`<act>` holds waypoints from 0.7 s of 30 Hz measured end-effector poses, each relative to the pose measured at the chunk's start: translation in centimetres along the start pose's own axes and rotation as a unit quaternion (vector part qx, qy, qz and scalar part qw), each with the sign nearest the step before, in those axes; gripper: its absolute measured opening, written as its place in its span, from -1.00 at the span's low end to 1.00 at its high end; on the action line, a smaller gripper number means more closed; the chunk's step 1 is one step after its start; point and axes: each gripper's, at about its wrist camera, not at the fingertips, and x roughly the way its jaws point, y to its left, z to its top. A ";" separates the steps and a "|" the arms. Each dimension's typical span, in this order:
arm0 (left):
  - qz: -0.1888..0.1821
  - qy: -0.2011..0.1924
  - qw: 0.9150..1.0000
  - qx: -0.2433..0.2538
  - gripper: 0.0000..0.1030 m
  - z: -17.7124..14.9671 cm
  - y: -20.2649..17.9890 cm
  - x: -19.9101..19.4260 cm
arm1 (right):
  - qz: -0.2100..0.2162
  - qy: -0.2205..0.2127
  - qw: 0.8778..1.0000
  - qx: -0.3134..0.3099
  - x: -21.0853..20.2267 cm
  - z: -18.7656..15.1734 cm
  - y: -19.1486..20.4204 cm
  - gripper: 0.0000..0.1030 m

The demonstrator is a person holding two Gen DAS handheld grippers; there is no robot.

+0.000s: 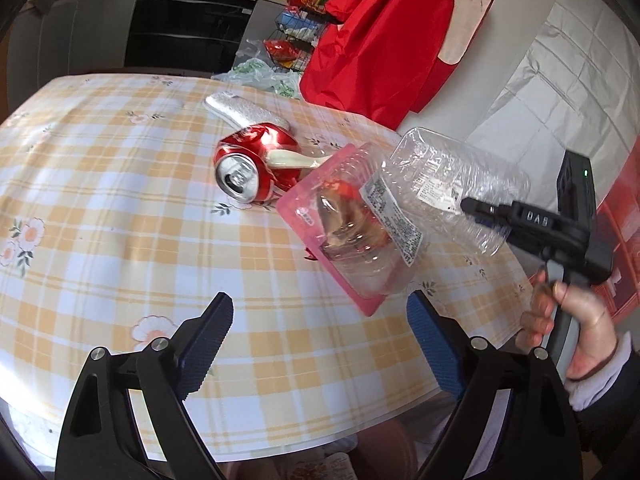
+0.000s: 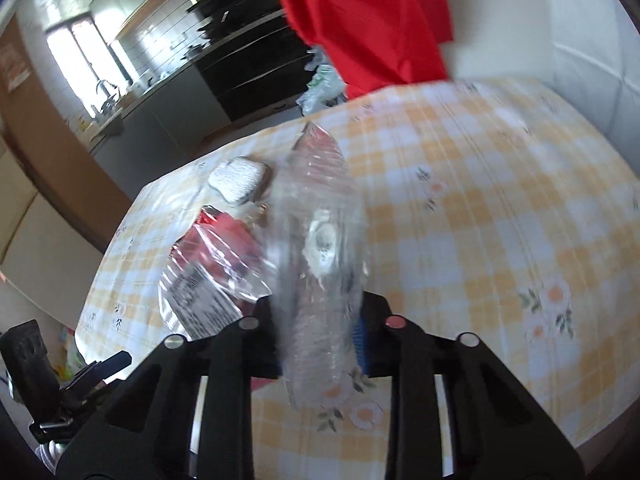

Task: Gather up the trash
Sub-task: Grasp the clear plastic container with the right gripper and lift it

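Observation:
A clear plastic clamshell box (image 1: 404, 208) with a pink base and white labels hangs open above the checked table (image 1: 120, 216). My right gripper (image 1: 470, 206) is shut on its clear lid; in the right wrist view (image 2: 320, 340) the box (image 2: 316, 248) fills the space between the fingers. A crushed red soda can (image 1: 250, 172) lies on the table beside a white plastic spoon (image 1: 296, 159) and a white textured packet (image 1: 244, 112). My left gripper (image 1: 320, 336) is open and empty, low over the near table edge.
A red cloth (image 1: 384, 36) hangs over a chair at the table's far side. Plastic bags (image 1: 260, 76) and a wire rack of snacks (image 1: 300, 20) stand behind. Dark kitchen cabinets (image 1: 180, 20) line the back wall. A red crate (image 1: 620, 248) is at the right.

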 end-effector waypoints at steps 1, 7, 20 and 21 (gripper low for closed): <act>-0.002 0.002 1.000 0.000 0.68 0.0 -0.3 0.2 | 0.003 -0.001 1.000 0.009 -0.1 -0.3 -0.5 -0.51; -0.018 0.015 1.000 -0.006 0.68 0.3 -1.3 1.7 | 0.019 -0.015 0.998 0.058 -1.0 -1.5 -3.3 -0.56; -0.086 0.044 0.985 -0.143 0.66 1.3 0.5 6.4 | 0.024 -0.019 0.996 0.086 -1.5 -2.8 -5.7 -0.60; -0.088 0.046 0.984 -0.148 0.65 1.4 0.5 6.7 | 0.025 -0.019 0.996 0.089 -1.5 -2.8 -5.8 -0.60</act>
